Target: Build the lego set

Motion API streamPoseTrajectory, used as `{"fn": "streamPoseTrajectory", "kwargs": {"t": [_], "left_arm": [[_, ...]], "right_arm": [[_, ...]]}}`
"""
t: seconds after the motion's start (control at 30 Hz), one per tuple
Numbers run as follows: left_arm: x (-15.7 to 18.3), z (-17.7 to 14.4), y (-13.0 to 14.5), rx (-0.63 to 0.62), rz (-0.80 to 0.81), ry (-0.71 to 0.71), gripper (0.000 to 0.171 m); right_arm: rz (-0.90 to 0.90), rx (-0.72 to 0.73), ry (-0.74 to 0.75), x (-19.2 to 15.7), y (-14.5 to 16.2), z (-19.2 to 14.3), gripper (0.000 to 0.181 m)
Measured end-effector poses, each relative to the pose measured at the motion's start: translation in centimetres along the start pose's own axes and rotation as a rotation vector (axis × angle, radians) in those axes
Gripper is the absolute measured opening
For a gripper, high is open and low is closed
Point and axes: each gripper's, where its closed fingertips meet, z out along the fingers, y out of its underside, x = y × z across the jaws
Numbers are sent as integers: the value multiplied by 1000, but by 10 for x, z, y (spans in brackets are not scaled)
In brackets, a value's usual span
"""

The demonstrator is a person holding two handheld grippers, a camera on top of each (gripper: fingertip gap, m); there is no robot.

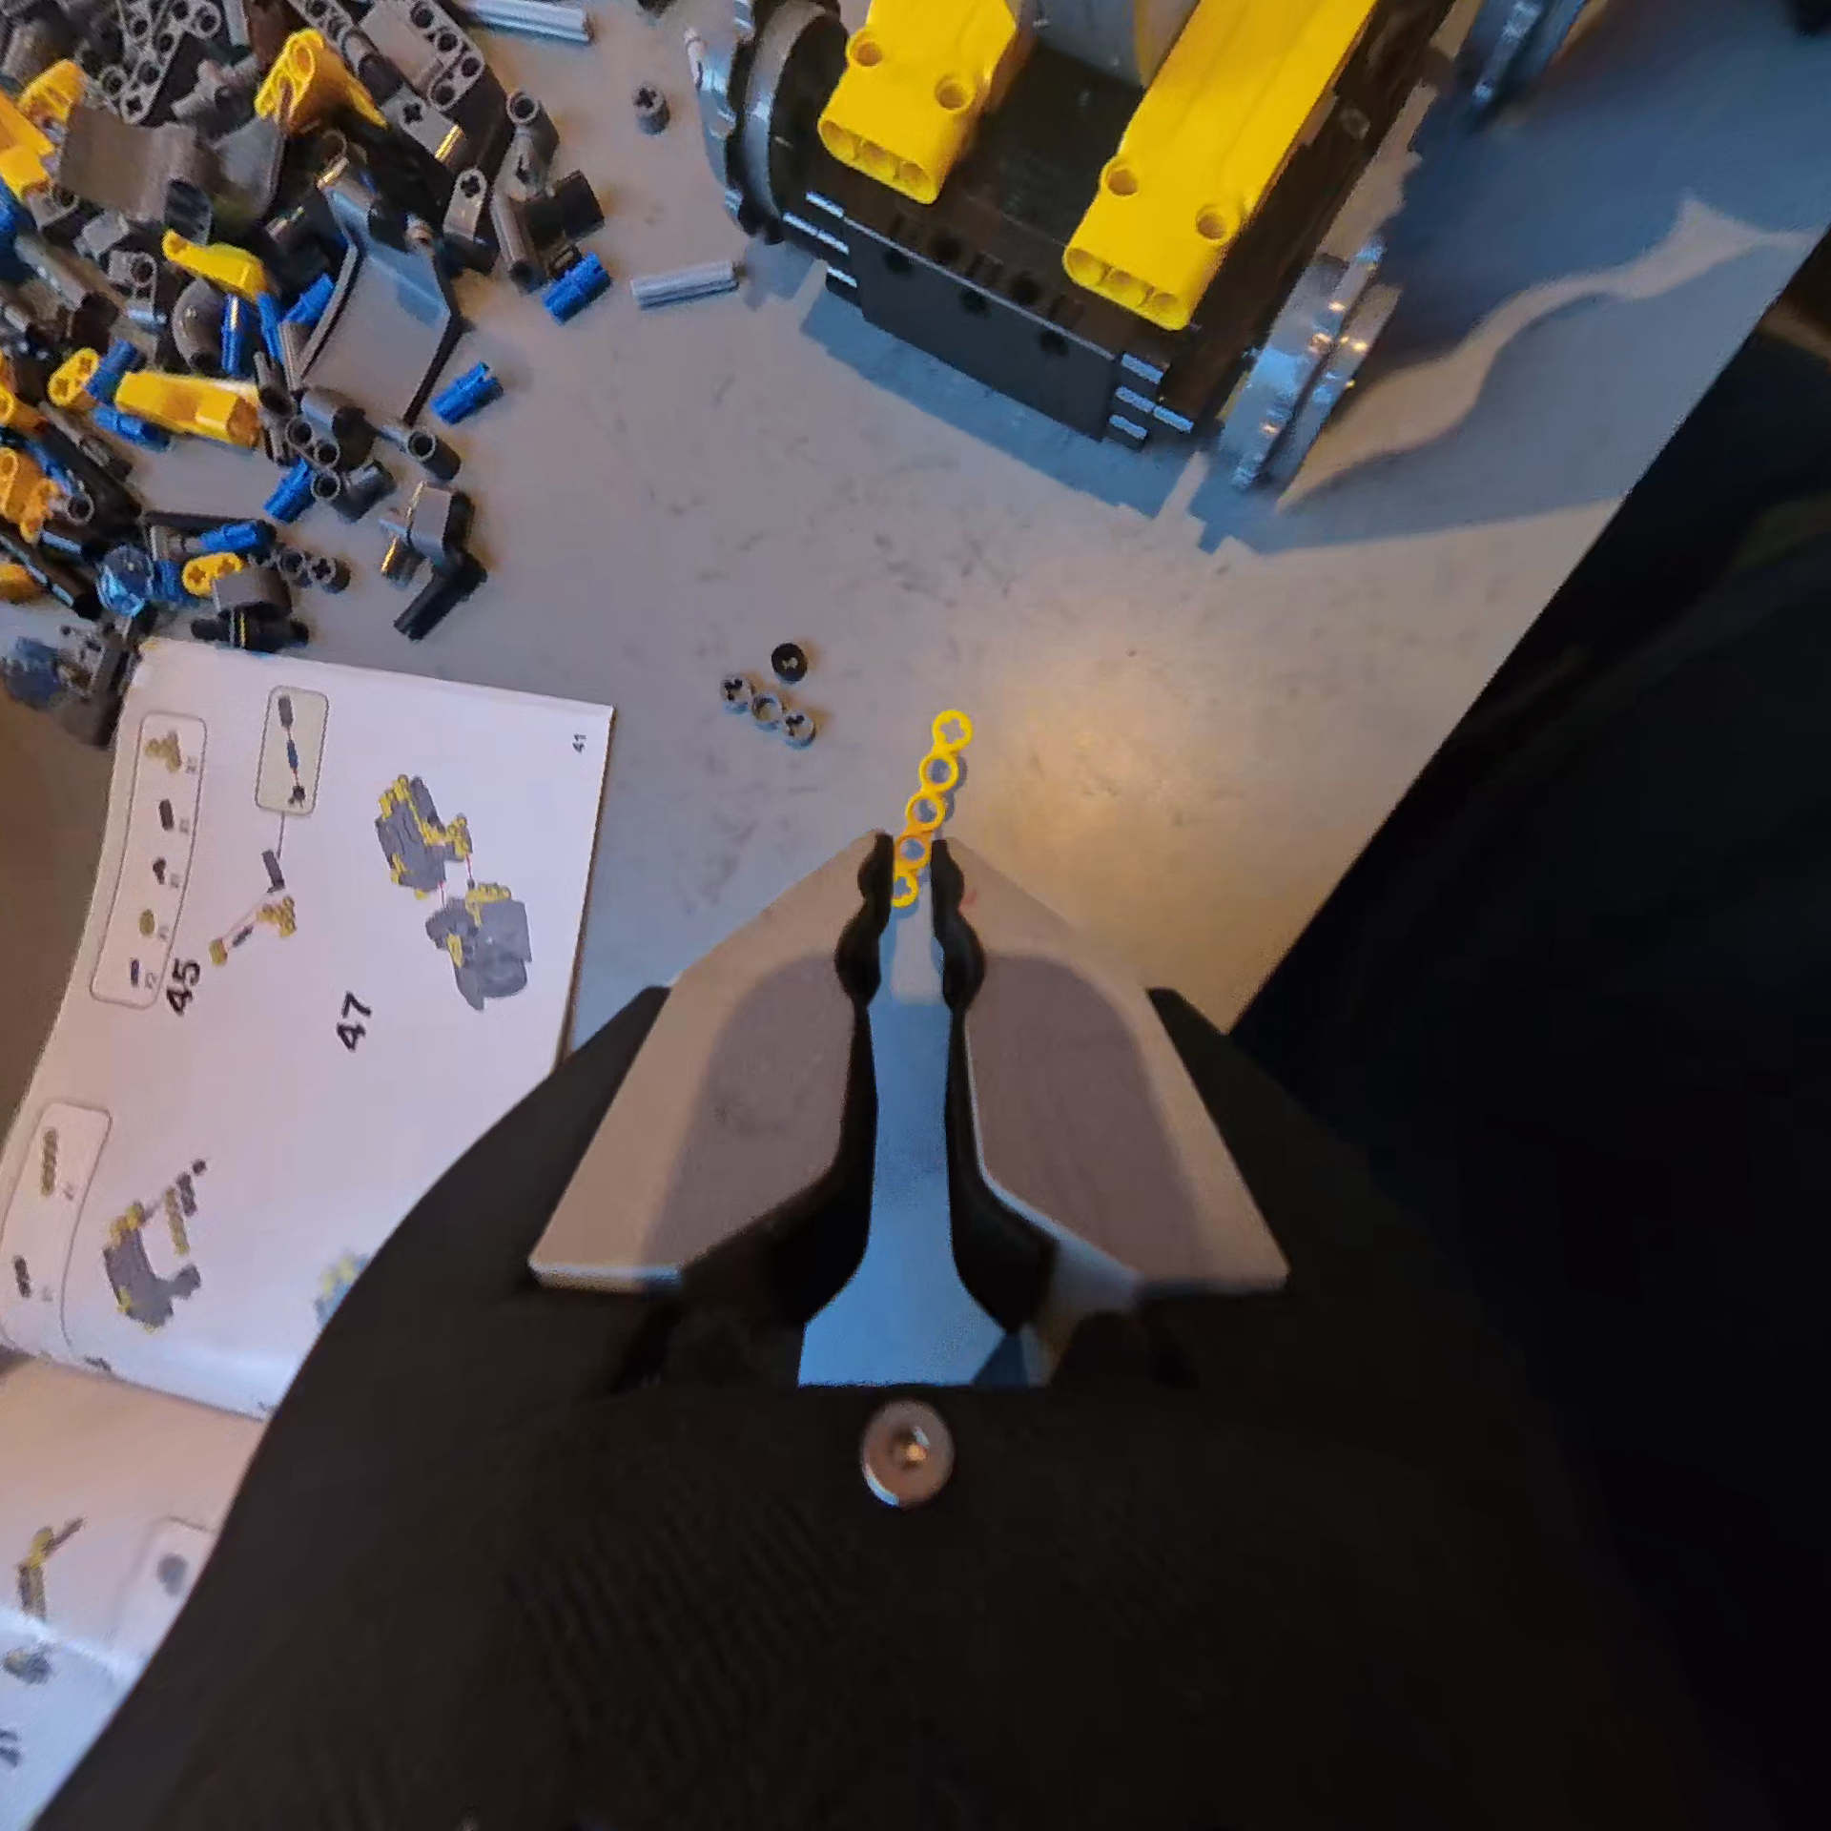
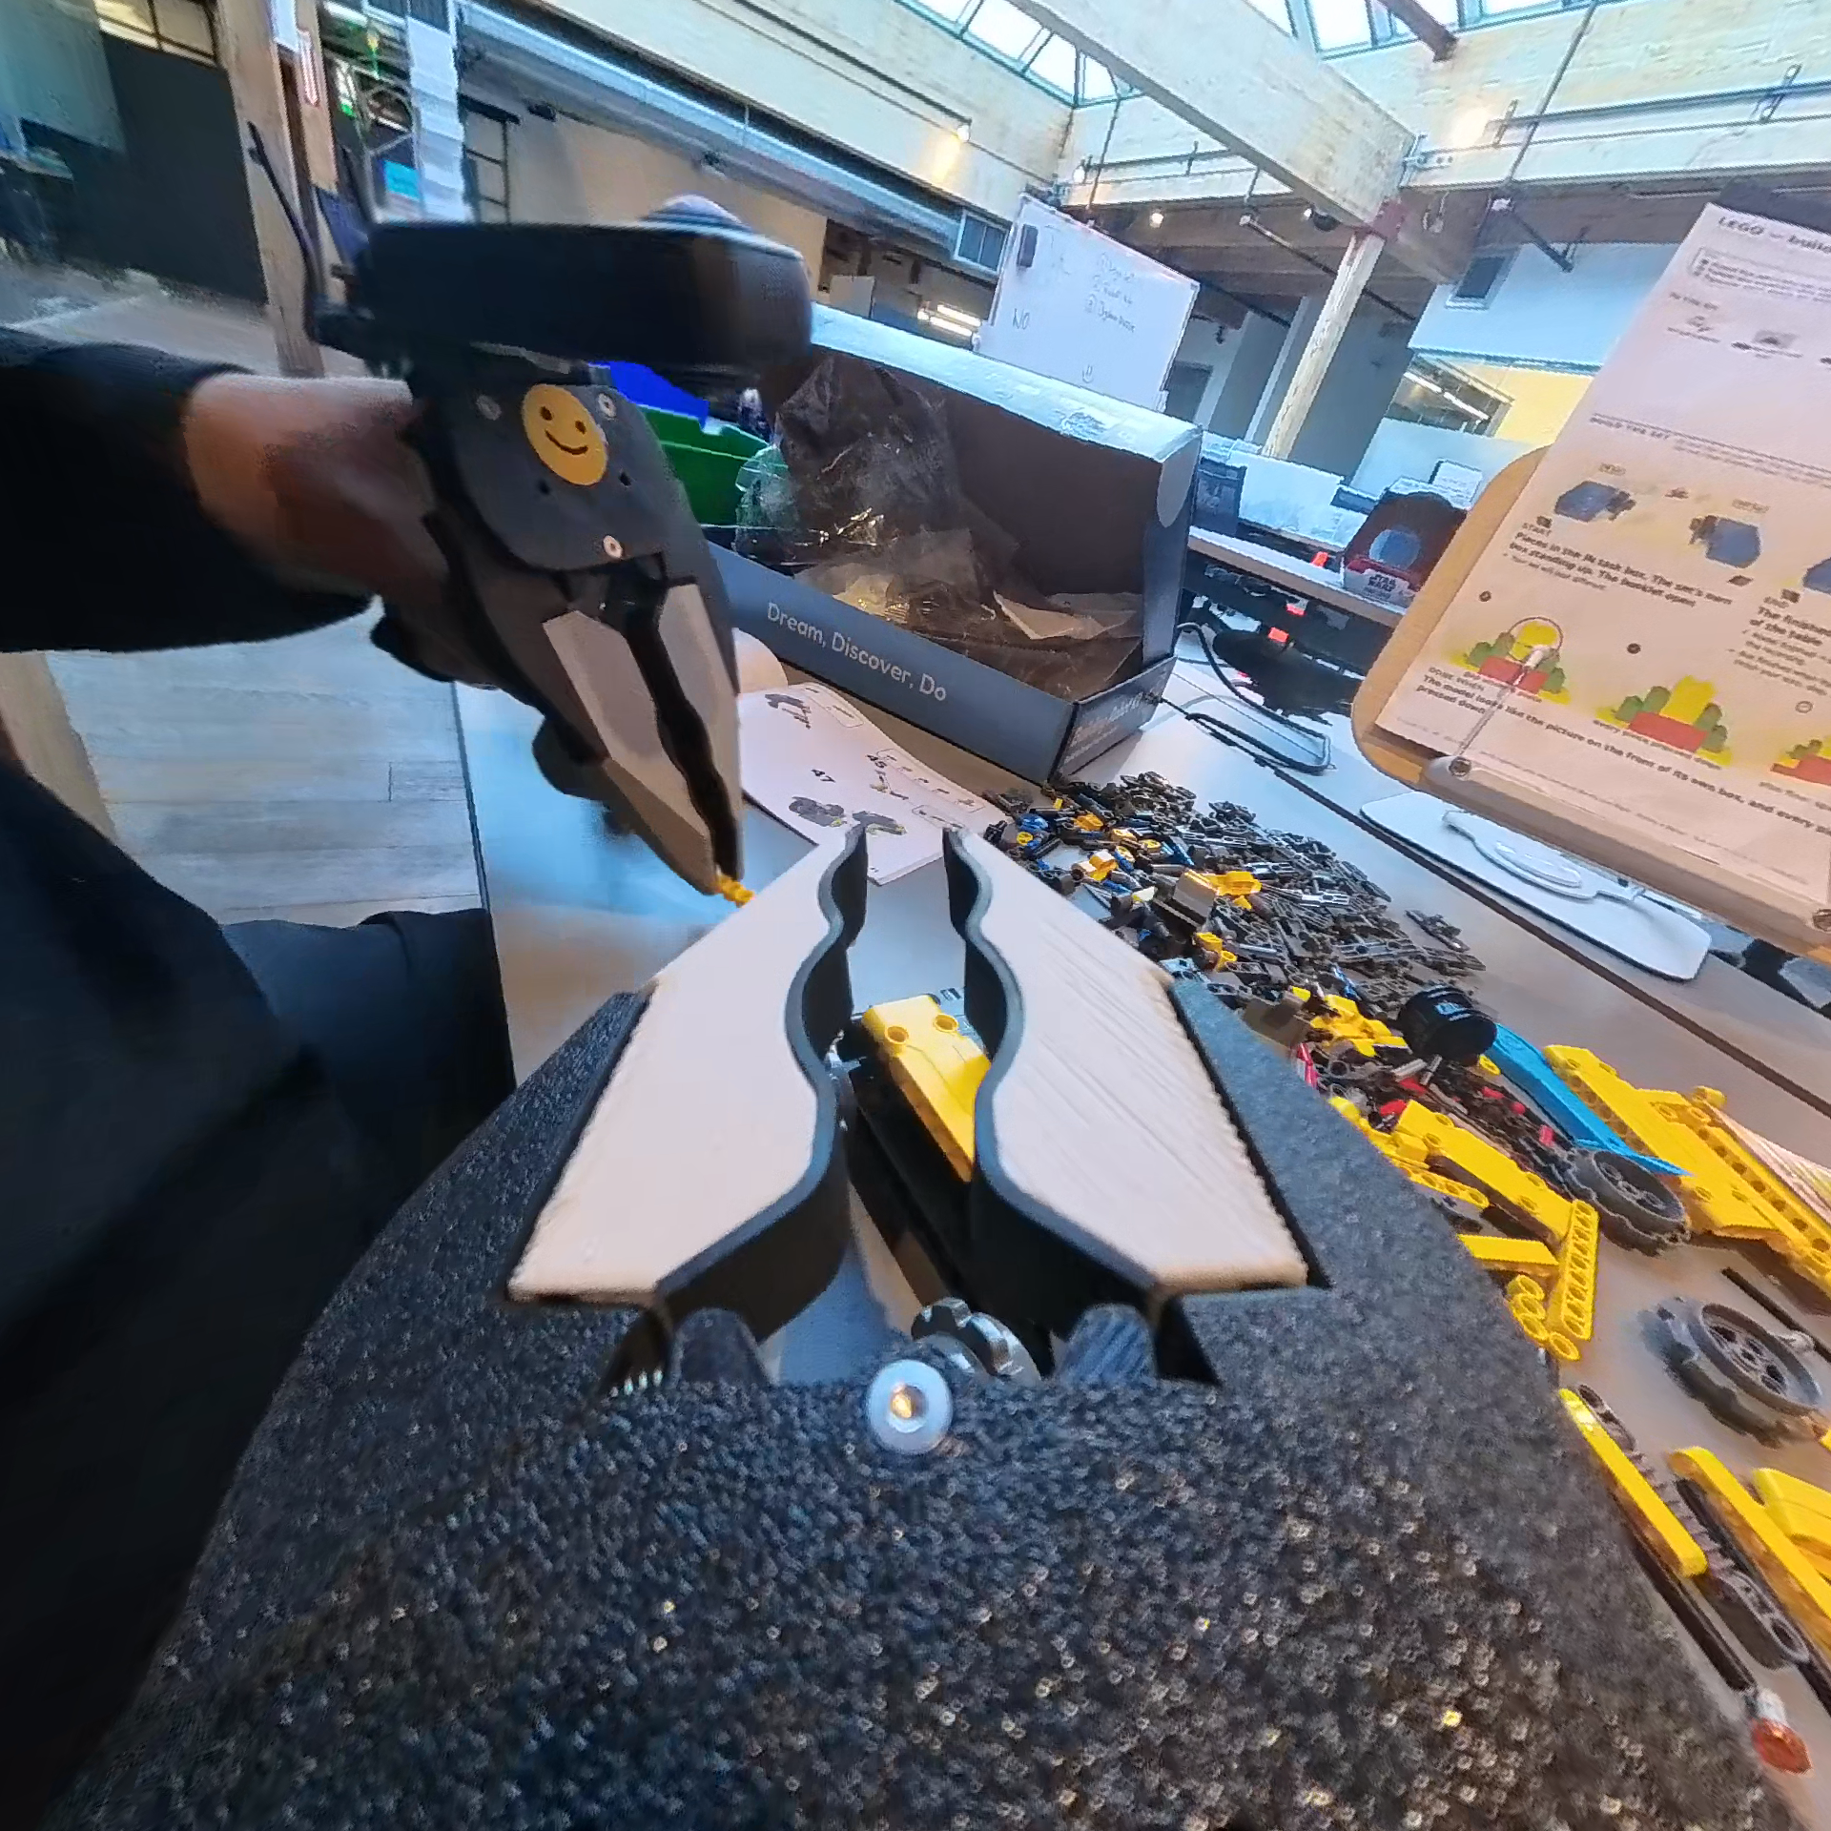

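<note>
Yellow strip (image 1: 926, 807) stands clamped in my left gripper (image 1: 910, 860), pointing forward along its fingers; my right gripper (image 2: 904, 862) gapes empty beside it.

Yellow beam (image 1: 926, 807): we see its lower end hidden between the left gripper (image 1: 910, 852) fingertips; in the right wrist view only a tip shows.
Black-and-yellow model (image 1: 1040, 228): cut off at 12 o'clock.
Instruction booklet (image 1: 327, 951): runs off at 9 o'clock; figures too small for us.
Loose parts pile (image 1: 198, 297): cut off at 10 o'clock.
Model under right gripper (image 2: 904, 857): mostly hidden by its fingers.
</note>
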Motion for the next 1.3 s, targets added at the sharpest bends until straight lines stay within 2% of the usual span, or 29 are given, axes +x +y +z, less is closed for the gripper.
{"fn": "streamPoseTrajectory", "kwargs": {"t": [0.13,0.23,0.33,0.5,0.6,0.67,0.77,0.83,0.97,1.13,1.3], "left_arm": [[-5,18,-2,-66,107,-4,6],[-8,26,-16,-43,128,10,6],[-10,27,-18,-39,116,23,7],[-10,10,-11,15,29,41,24],[-15,-9,-10,100,-116,11,32],[-16,-25,-14,222,-236,-21,33],[3,-44,-24,438,-352,-8,34],[19,-47,-26,529,-380,5,36],[42,-49,-37,594,-337,45,35],[41,-54,-61,672,-236,108,32],[34,-55,-91,718,-199,231,34]], "right_arm": [[-4,4,27,4,0,-1,15],[-1,7,38,6,-1,-1,15],[-5,7,37,5,-1,-1,15],[-17,9,35,3,-1,-2,15],[-47,19,61,4,-3,-4,9],[-64,28,73,3,-7,-6,6],[9,63,45,-5,-19,-4,6],[60,73,18,-12,-27,3,9],[109,158,-57,-26,-55,17,10],[196,248,-194,-33,-89,36,10],[289,192,-235,-19,-108,56,12]]}}
